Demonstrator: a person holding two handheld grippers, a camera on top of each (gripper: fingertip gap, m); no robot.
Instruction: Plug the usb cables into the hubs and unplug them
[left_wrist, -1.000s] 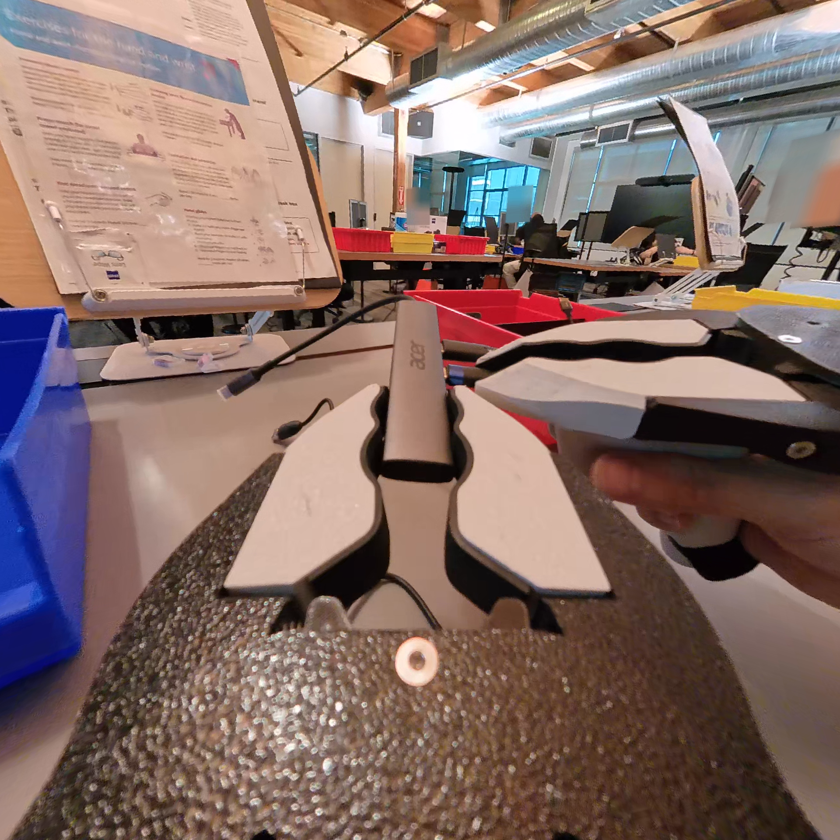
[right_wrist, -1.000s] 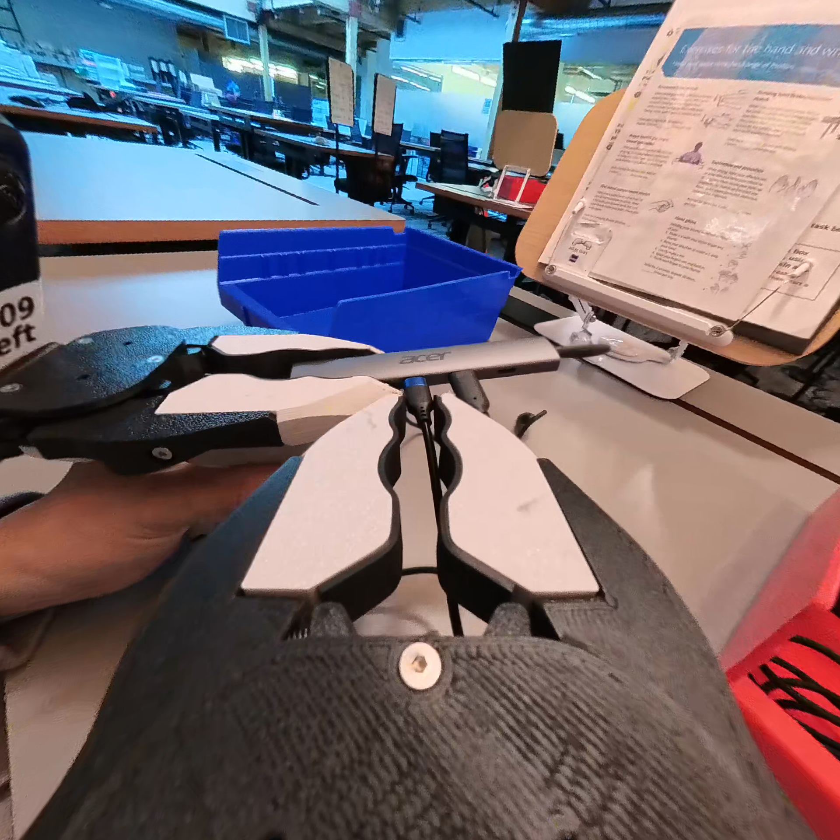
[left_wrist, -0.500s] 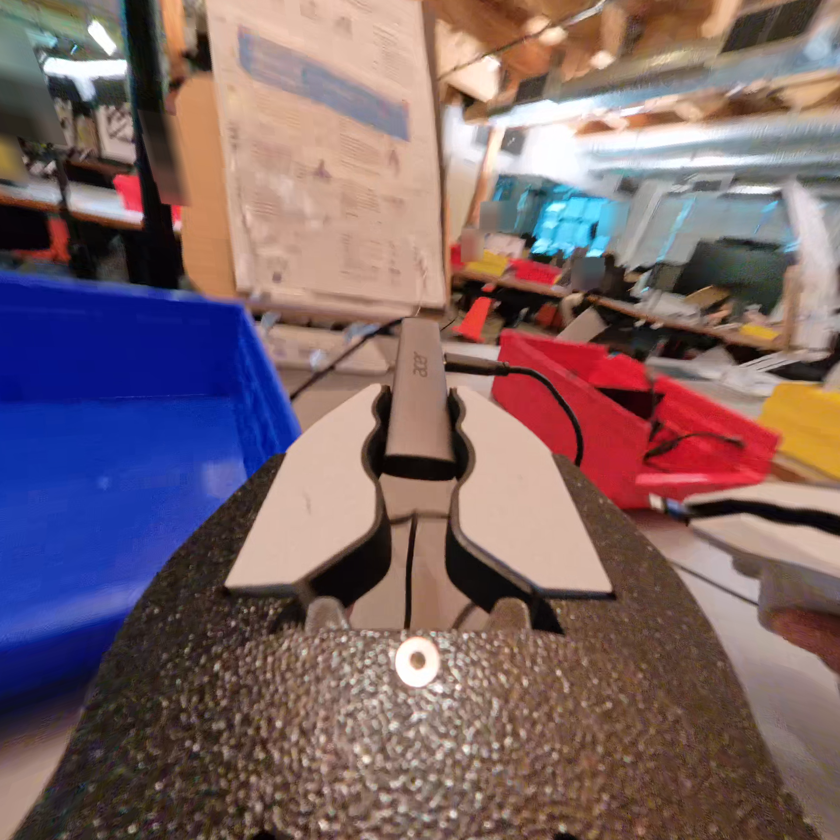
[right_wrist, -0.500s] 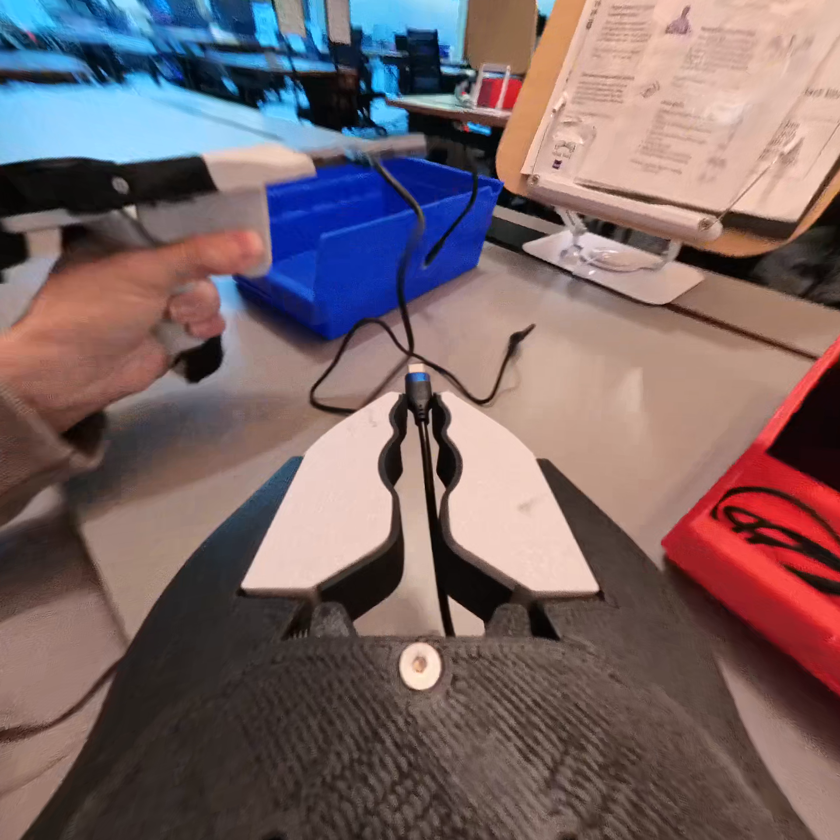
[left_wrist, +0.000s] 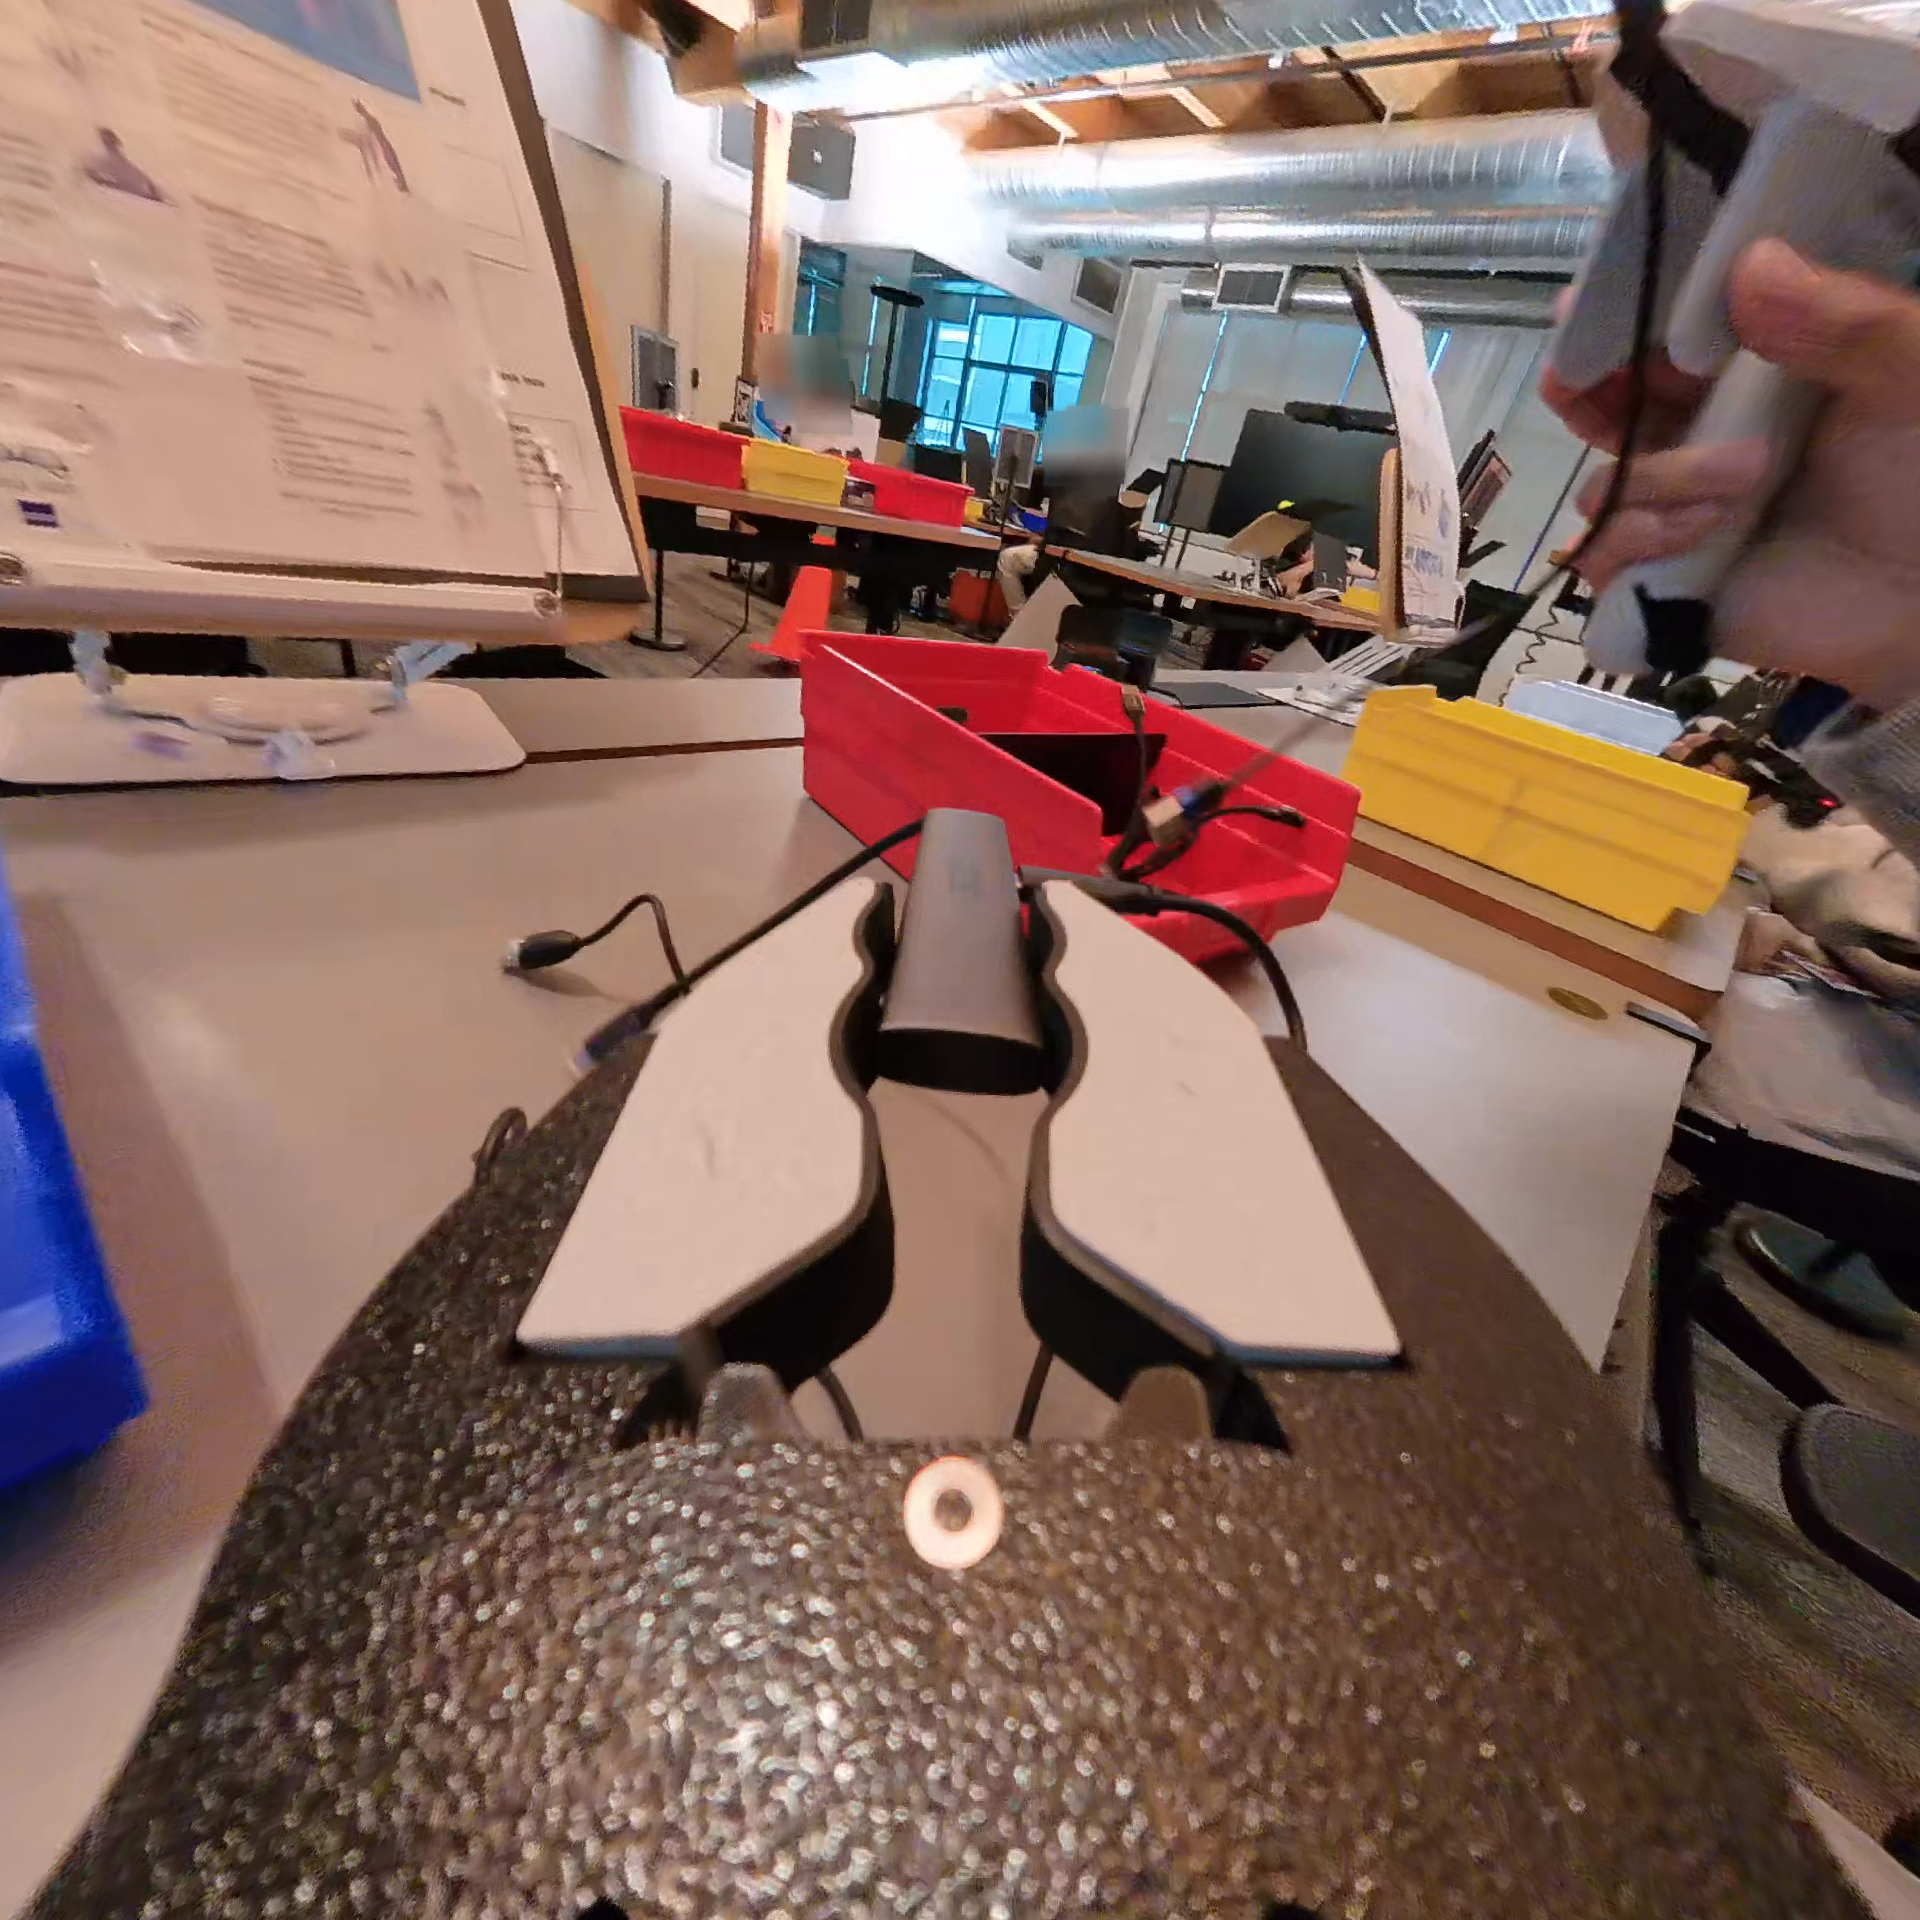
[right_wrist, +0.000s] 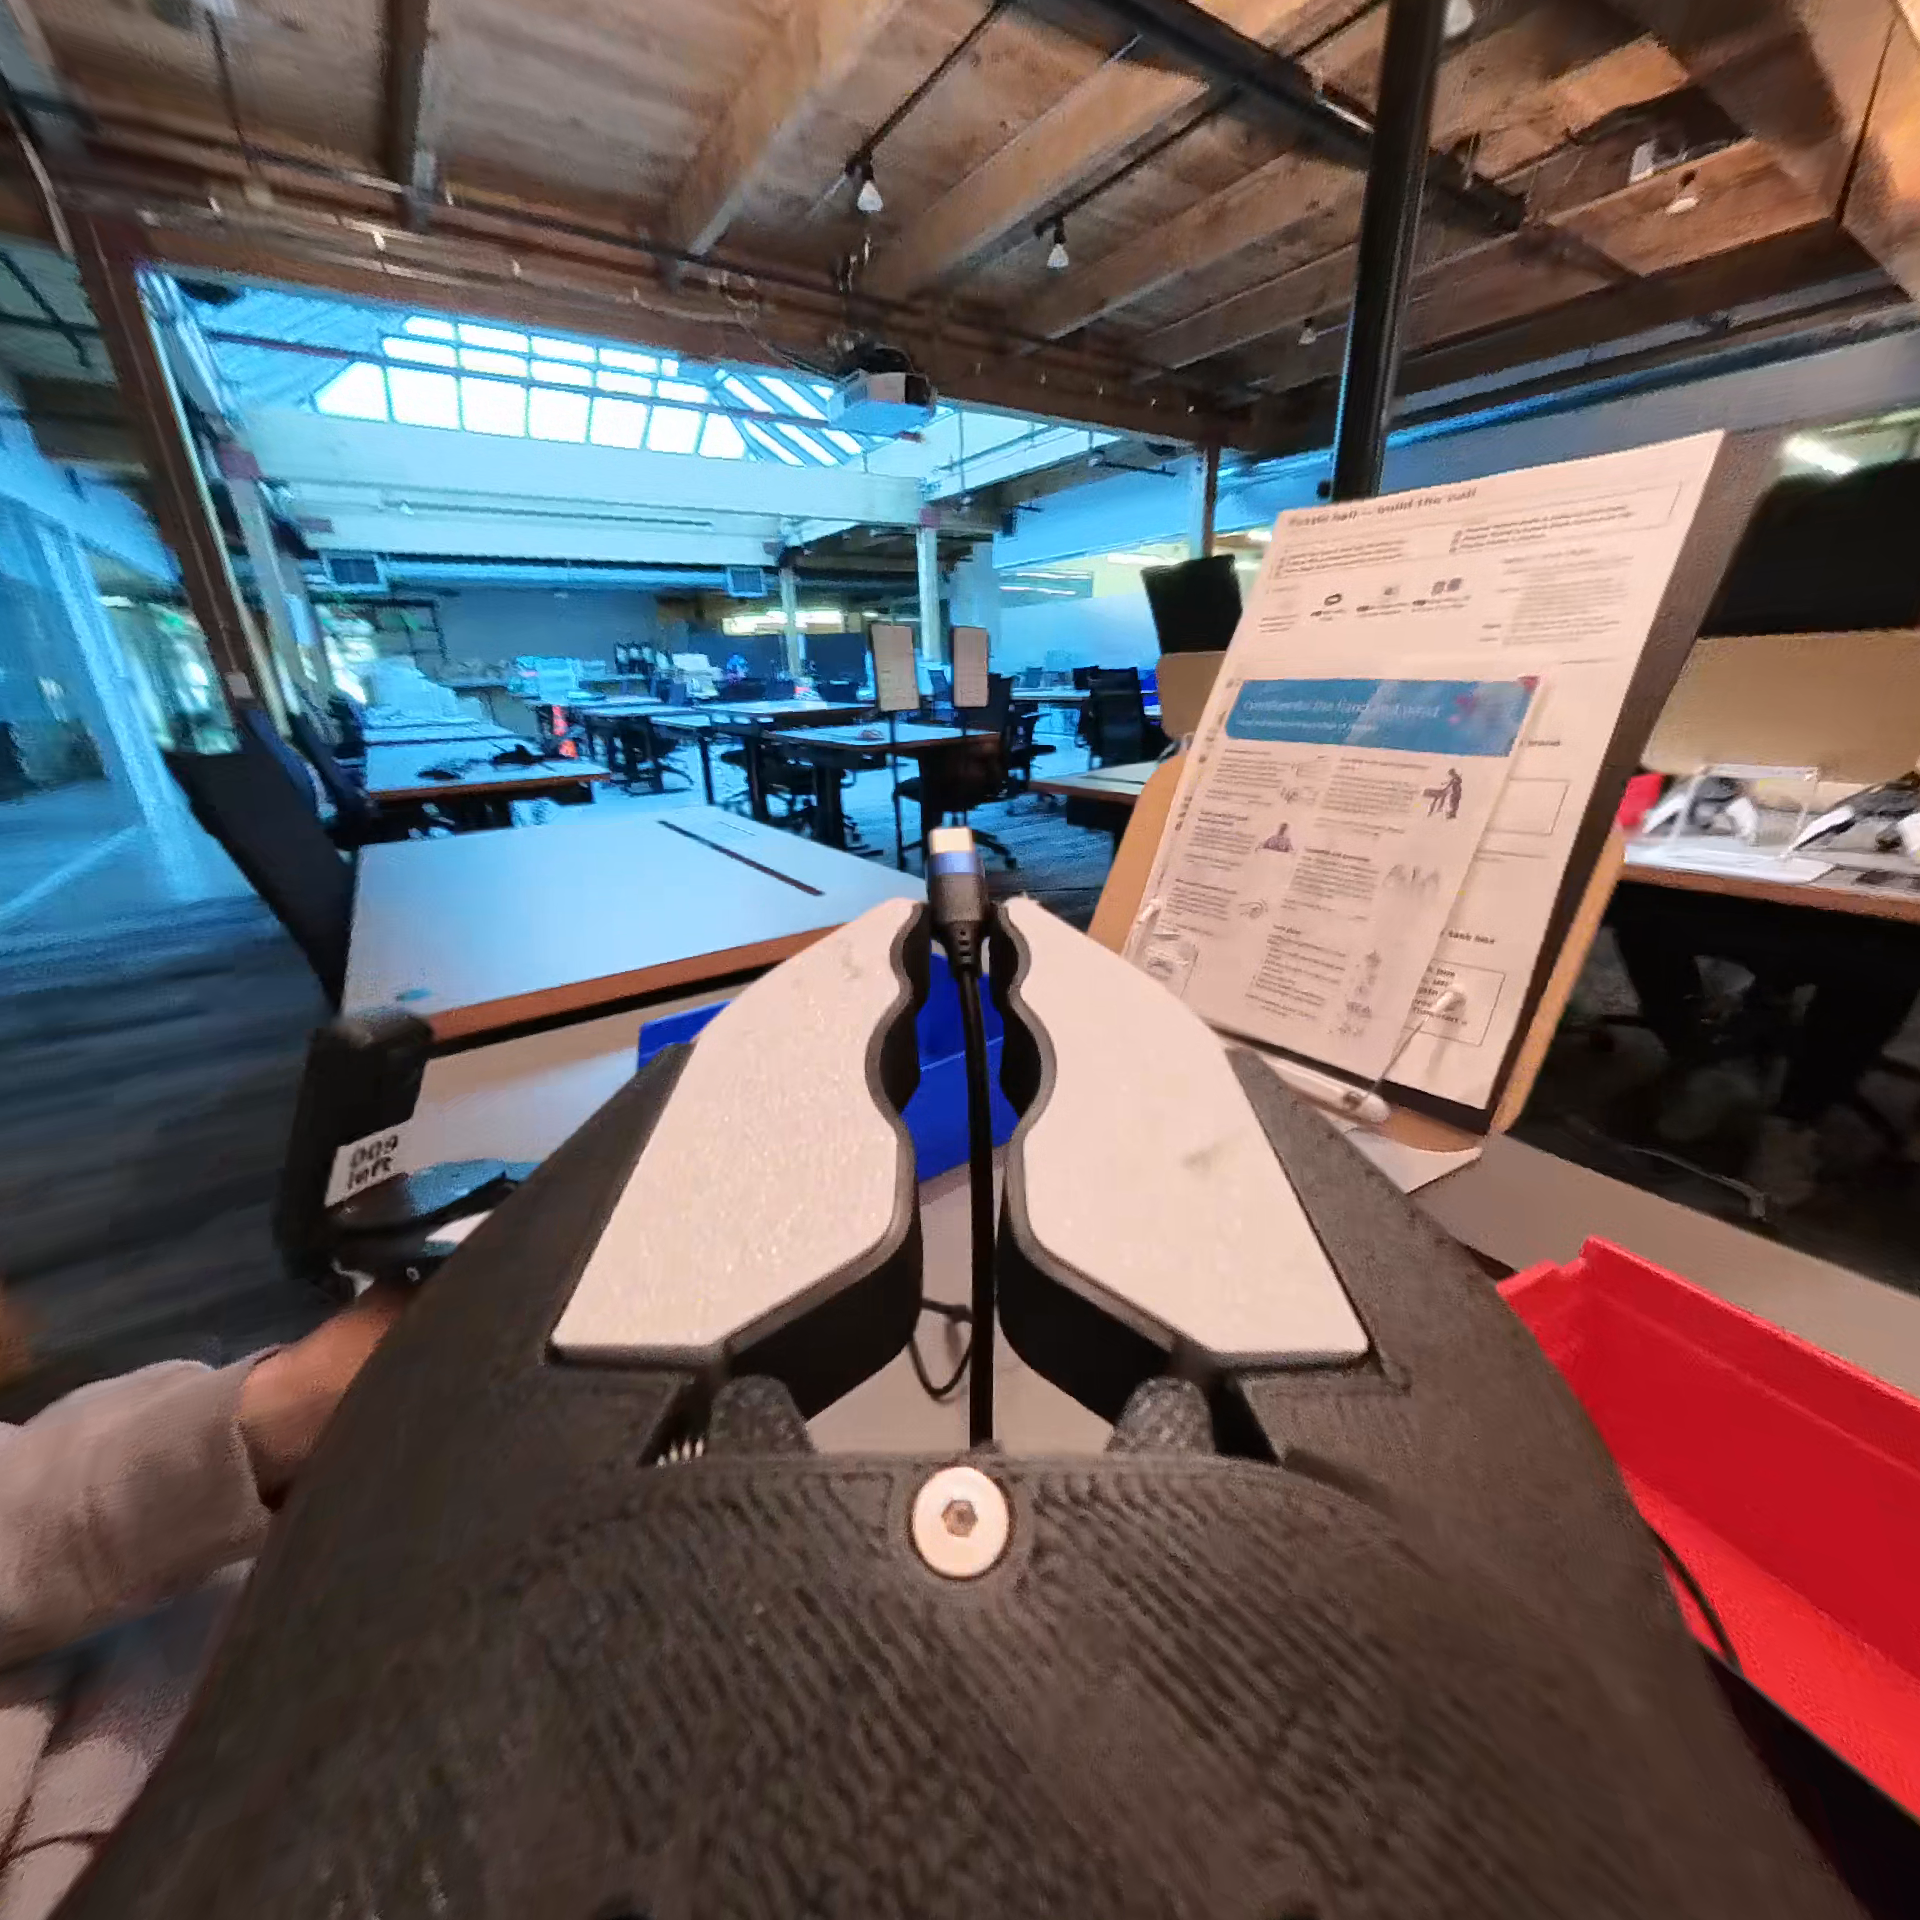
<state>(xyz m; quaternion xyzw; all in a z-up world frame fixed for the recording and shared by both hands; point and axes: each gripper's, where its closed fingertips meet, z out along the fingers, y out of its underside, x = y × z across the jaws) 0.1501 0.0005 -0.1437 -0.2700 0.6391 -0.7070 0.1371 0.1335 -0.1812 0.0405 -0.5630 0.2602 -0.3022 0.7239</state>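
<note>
My left gripper (left_wrist: 958, 914) is shut on a grey USB hub (left_wrist: 958, 940), held low over the grey table (left_wrist: 312, 997). A black cable (left_wrist: 1195, 914) is plugged into the hub's right side, and the hub's own lead (left_wrist: 675, 982) trails off to the left. Another loose plug (left_wrist: 540, 948) lies on the table. My right gripper (right_wrist: 958, 920) is shut on a black USB cable plug (right_wrist: 954, 873), raised high and pointing up, clear of the hub. In the left wrist view the right gripper's handle (left_wrist: 1745, 343) shows at upper right in a hand.
A red bin (left_wrist: 1039, 758) with cables stands behind the hub, also at right in the right wrist view (right_wrist: 1745, 1455). A yellow bin (left_wrist: 1538, 800) stands farther right. A blue bin (left_wrist: 52, 1247) is at the left. A document stand (left_wrist: 260, 395) stands at the back left. Spacing between my two grippers at the tips: around 25 cm.
My right gripper pulled the plug out of the hub, then lifted it up and away. My left gripper swung left, then back right and lower with the hub.
</note>
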